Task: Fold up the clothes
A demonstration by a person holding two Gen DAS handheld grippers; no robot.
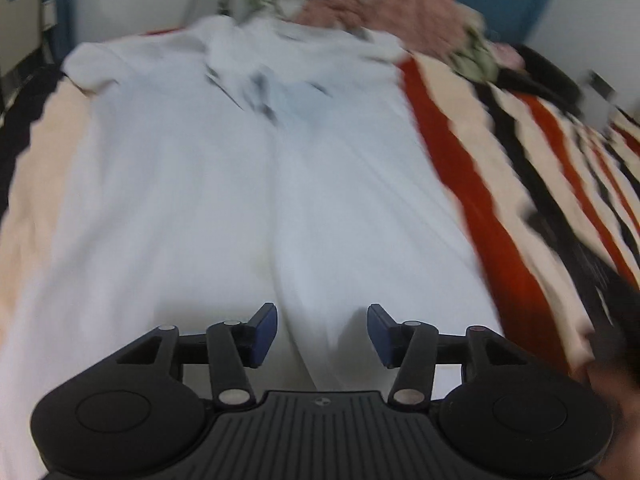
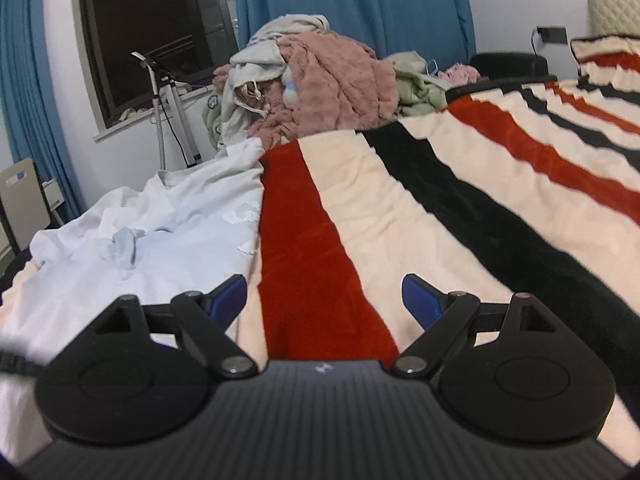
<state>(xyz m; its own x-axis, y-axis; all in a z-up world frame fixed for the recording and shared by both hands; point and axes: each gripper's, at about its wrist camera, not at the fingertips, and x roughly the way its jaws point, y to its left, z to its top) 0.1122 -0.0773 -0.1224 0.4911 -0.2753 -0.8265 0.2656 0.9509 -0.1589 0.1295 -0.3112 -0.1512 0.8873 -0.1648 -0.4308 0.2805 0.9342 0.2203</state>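
The left gripper (image 1: 322,334) has its jaws wide apart with nothing between them. Its blue pads (image 1: 264,334) hang just above a white garment (image 1: 248,184), over a long crease that runs down the garment's middle. The left wrist view is blurred, so fine detail of the cloth is hard to read.

The garment lies spread flat on a striped blanket (image 1: 500,216). Its long axis runs straight away from the left gripper, from the near edge of the view toward the far end of the bed. A short sleeve (image 1: 90,66) sticks out at the far left, and crumpled pale-blue fabric (image 1: 296,94) sits near the far middle, so the top of the garment points away from the gripper and its lower part is nearest.

The right gripper (image 2: 324,300) also has its jaws wide apart and empty. It hovers over a red stripe (image 2: 304,264) of the blanket, just to the right of the garment's right edge (image 2: 252,236). In this view the garment (image 2: 160,248) lies to the left, stretching away toward the far end of the bed.

The blanket (image 2: 460,208) has red, cream and black stripes running lengthwise, roughly parallel to the garment. Beyond the garment's far end sits a pile of clothes (image 2: 320,88), pink and pale green. Behind it are blue curtains (image 2: 360,8) and a dark window (image 2: 152,32).
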